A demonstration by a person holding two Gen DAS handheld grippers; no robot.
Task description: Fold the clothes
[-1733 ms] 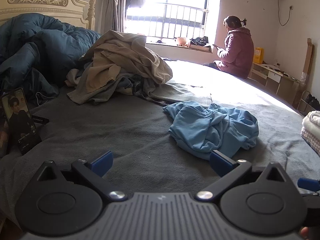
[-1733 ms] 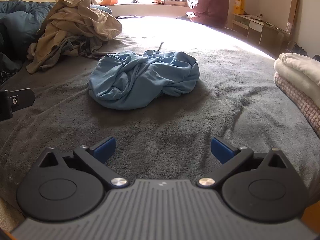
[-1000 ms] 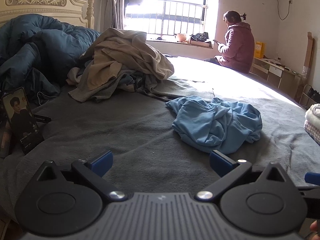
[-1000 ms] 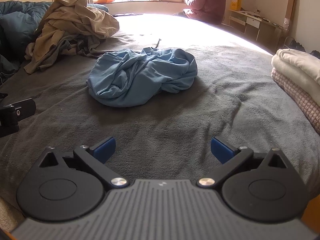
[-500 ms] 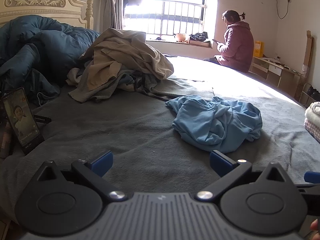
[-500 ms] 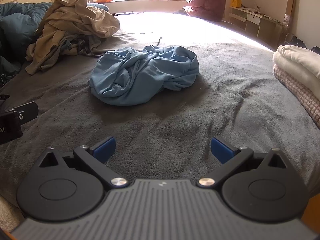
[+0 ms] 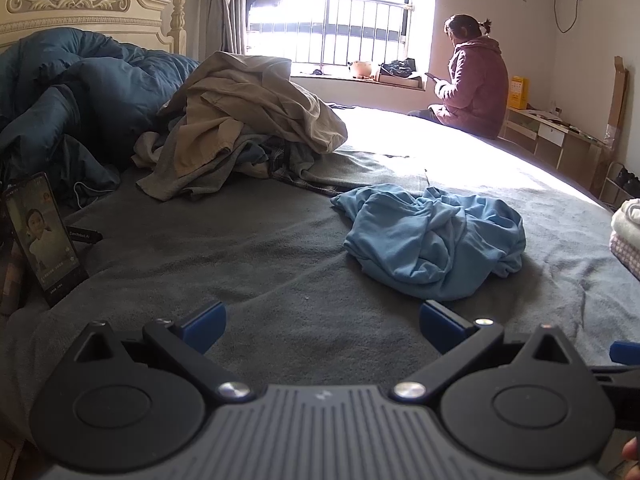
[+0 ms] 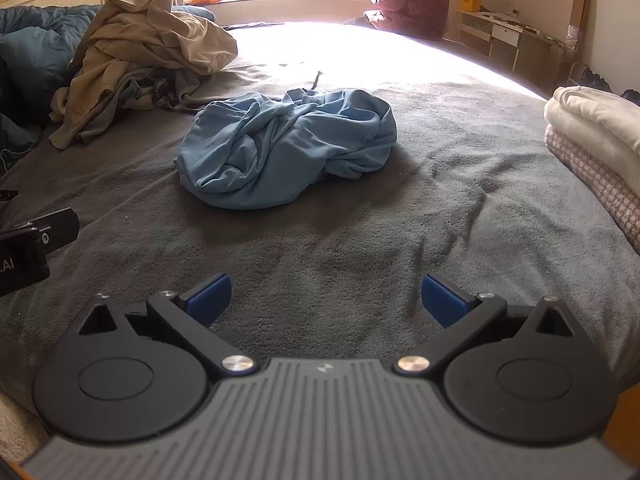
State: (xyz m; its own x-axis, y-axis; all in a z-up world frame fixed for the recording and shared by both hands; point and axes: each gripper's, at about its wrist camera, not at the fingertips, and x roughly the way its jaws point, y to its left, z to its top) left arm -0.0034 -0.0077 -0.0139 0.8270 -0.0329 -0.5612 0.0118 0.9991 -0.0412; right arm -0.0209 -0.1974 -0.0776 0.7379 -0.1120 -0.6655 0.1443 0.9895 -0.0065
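Both tongs, left tongs (image 7: 322, 326) and right tongs (image 8: 325, 300), gape wide and empty; blue garment (image 8: 286, 148) lies crumpled ahead: best pinch an outer edge, then spread it flat.

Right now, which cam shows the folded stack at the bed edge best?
Right wrist: the folded stack shows both layers, cream on top of pink check. Left wrist catches only a cropped sliver at the frame's right edge.

A crumpled shirt (image 8: 286, 152) lies mid-bed (image 8: 440, 208), a clothes heap (image 8: 148, 56) behind-left, folded blankets (image 8: 596, 140) at right.
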